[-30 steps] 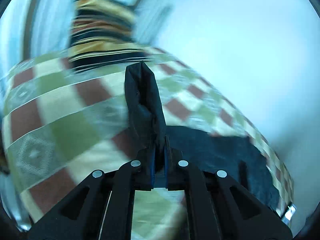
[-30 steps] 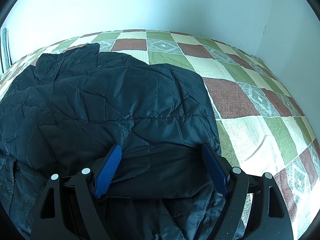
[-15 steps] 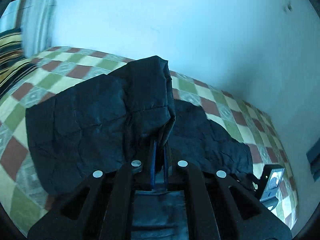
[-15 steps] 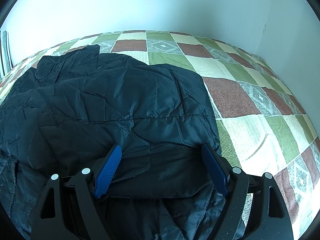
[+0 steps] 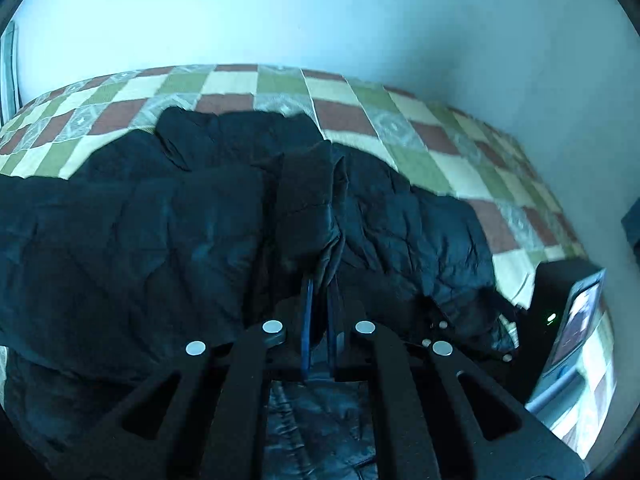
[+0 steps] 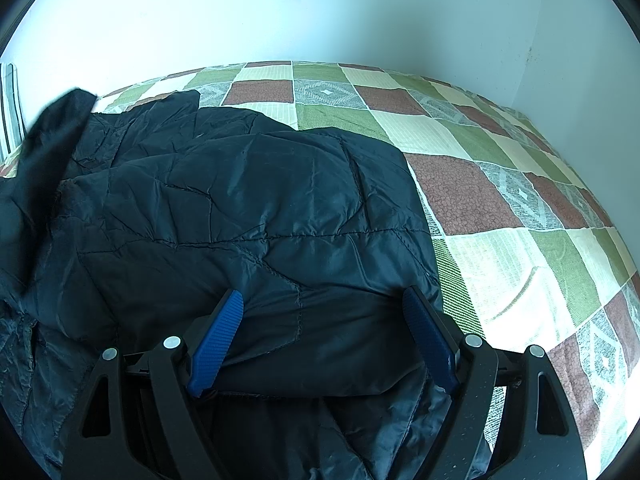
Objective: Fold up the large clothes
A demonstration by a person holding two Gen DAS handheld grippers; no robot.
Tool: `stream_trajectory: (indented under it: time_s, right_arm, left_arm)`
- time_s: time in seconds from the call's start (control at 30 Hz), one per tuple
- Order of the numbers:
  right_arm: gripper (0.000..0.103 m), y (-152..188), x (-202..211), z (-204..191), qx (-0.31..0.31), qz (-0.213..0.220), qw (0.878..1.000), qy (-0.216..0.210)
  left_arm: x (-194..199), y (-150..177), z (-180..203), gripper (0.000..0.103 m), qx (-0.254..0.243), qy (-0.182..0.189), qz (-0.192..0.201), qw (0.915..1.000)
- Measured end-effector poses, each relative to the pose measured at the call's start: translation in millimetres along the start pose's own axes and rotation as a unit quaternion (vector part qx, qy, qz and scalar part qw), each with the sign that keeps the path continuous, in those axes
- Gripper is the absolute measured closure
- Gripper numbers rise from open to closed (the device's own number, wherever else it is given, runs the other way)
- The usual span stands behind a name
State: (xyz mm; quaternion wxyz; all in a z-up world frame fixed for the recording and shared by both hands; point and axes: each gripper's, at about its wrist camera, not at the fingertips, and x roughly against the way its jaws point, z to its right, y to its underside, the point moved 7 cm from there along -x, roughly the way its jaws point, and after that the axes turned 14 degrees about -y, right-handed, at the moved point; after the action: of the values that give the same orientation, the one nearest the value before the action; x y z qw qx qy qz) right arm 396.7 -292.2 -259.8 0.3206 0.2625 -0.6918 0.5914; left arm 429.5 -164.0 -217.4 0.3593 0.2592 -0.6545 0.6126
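A large black quilted jacket lies spread on a checked bedspread. In the left wrist view my left gripper is shut on a fold of the jacket's sleeve, which rises from its blue pads over the jacket's body. That lifted sleeve shows blurred at the left edge of the right wrist view. My right gripper stands open and wide over the jacket's near folded edge. Its blue pads sit apart on either side of the cloth and do not press on it.
The bedspread of green, cream and brown squares runs to a pale wall behind and a corner at the right. A black device with a small lit screen stands at the right of the left wrist view. Striped cloth shows far left.
My left gripper has swung the held sleeve from over the bare bedspread across onto the jacket's body. The sleeve has come into the right wrist view at the left. The right gripper has stayed still.
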Motion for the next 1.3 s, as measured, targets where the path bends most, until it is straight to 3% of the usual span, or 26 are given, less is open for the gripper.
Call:
stream_trajectory:
  time_s: [0.63, 0.8, 0.83, 0.87, 1.07, 1.17, 1.3]
  right_arm:
    - [0.022, 2, 1, 1, 0.001, 0.0, 1.0, 0.001]
    - [0.022, 2, 1, 1, 0.002, -0.001, 1.0, 0.002]
    - [0.022, 2, 1, 1, 0.002, -0.001, 1.0, 0.003]
    - [0.022, 2, 1, 1, 0.002, -0.001, 1.0, 0.002]
    - [0.022, -1, 3, 2, 0.002, -0.002, 1.0, 0.004]
    - [0.022, -6, 18, -1, 0.003, 0.007, 1.0, 0.008]
    - [0.022, -18, 50, -20, -0.008, 0.035, 0.999, -0.024]
  left_arm:
    - [-19, 16, 29, 0.097, -0.04, -0.018, -0.004, 0.999]
    - [-5, 17, 26, 0.085, -0.041, -0.005, -0.008, 0.9991]
    - [1, 17, 22, 0.074, -0.041, -0.002, -0.005, 0.9992]
    - [9, 18, 18, 0.066, -0.038, -0.001, 0.0, 0.9993]
    - [58, 19, -41, 0.053, -0.016, -0.024, 0.034, 0.999]
    - [76, 21, -97, 0.052, -0.002, -0.077, 0.056, 0.9955]
    - [86, 25, -162, 0.05, 0.017, -0.145, 0.071, 0.9867]
